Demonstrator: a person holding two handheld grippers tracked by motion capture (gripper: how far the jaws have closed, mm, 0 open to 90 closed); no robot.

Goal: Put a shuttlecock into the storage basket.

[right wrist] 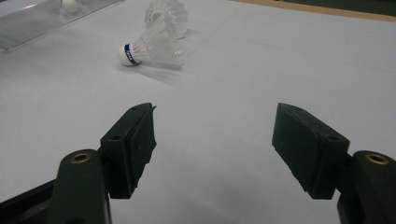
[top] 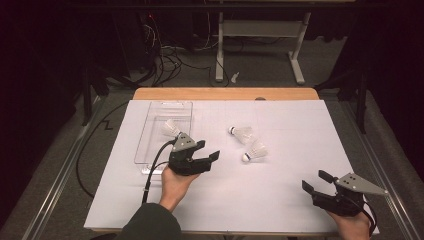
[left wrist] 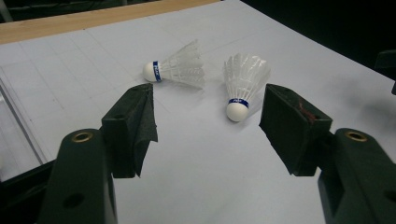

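Bare white mat (top: 280,195) is lying open between both hands; two shuttlecocks (top: 250,142) and clear tray (top: 145,142) are blocking the mid-left.

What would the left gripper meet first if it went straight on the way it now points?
Probably the nearer shuttlecock, whose cork lies just ahead between the open jaws of the left gripper, slightly toward the right one. The second shuttlecock lies farther off to its left. Depth is uncertain.

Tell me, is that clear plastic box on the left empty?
No. The clear box holds one shuttlecock, lying inside near its right wall. Two other shuttlecocks lie outside it on the white sheet.
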